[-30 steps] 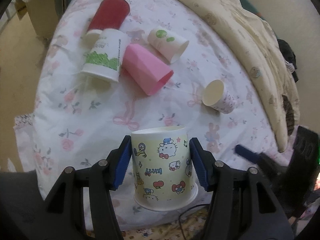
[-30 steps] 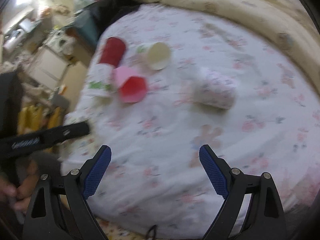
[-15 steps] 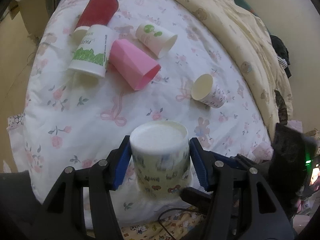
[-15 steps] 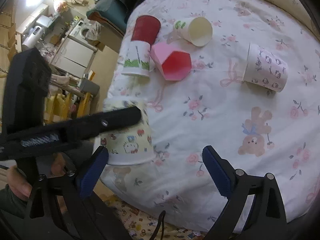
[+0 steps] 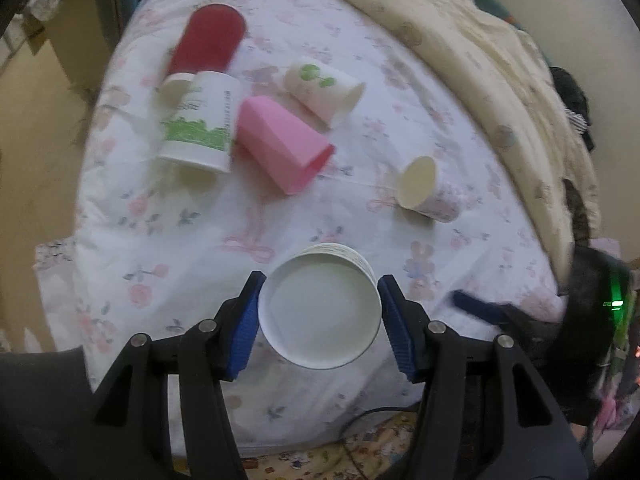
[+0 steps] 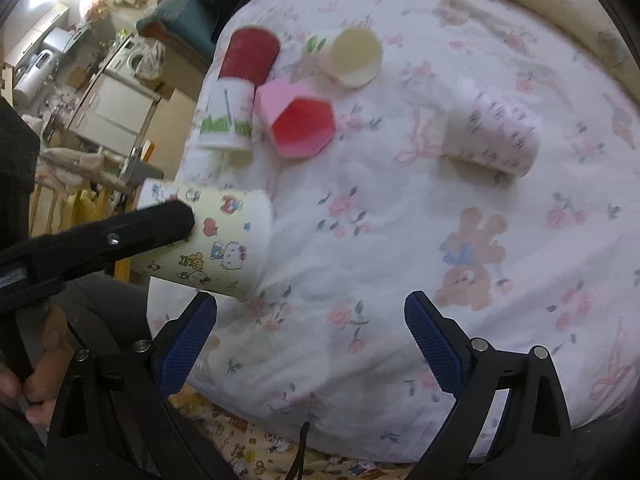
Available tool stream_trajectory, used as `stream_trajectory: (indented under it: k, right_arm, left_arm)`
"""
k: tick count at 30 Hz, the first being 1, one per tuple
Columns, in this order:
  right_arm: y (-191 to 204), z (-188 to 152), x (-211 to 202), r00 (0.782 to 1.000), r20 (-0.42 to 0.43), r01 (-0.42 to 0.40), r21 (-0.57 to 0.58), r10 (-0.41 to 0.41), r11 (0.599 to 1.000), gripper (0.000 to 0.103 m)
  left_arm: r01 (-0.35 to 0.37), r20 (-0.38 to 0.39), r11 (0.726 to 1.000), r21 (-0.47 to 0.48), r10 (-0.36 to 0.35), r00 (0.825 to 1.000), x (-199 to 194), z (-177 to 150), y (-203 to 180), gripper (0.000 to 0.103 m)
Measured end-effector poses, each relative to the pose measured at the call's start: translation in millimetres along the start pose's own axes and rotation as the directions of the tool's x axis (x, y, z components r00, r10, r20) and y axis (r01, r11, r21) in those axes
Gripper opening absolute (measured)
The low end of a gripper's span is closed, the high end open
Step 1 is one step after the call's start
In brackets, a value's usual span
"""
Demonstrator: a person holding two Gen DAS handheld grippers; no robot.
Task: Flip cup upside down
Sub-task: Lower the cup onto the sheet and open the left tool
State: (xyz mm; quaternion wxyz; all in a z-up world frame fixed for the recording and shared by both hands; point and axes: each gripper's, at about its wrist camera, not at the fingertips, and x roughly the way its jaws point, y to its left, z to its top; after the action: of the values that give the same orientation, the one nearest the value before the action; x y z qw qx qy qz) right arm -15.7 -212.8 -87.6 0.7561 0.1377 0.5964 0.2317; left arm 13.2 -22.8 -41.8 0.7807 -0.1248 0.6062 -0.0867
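The cup (image 5: 320, 312) sits between the left gripper's (image 5: 319, 322) jaws, which clamp its sides near the base. Its long axis runs almost along the fingers: the closed bottom faces the left wrist camera, the mouth points away and down toward the bed (image 6: 400, 240). Seen from the right, it lies tilted, rim near the sheet, perhaps touching. The right gripper (image 6: 310, 340) hangs nearby, jaws wide apart, holding nothing.

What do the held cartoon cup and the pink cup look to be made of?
Cartoon cup: probably paper, matte, with printed characters, a plain white inside and a thin rolled rim. Pink cup: likely plastic, with flat facets, an even colour and a slightly glossy inside, though card can't be ruled out.
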Motion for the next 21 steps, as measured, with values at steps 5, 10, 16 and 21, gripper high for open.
stream_trajectory:
  k: [5,10,16,21]
  right_arm:
    - [-29.0,4.4,-36.4,0.987,0.142,0.056,0.139,-0.076,0.989,0.097]
    - [-61.8,2.8,-55.4,0.979,0.184,0.035,0.267,-0.087,0.963,0.097]
    - [-77.4,-0.7,-74.3,0.944,0.246,0.134,0.319,-0.219,0.938,0.097]
    - [-88.5,3.3,-78.7,0.945,0.251,0.107,0.366,-0.209,0.924,0.097]
  left_arm:
    - [-0.090,0.012,0.996,0.016,0.090,0.996,9.1,7.6,-14.0,0.053]
    - [-0.151,0.021,0.988,0.001,0.151,0.988,29.2,13.2,-32.3,0.053]
    - [-0.229,0.030,0.973,0.013,0.229,0.973,51.2,24.0,-46.4,0.053]
    - [-0.271,0.009,0.962,0.013,0.271,0.963,71.2,28.3,-53.4,0.053]
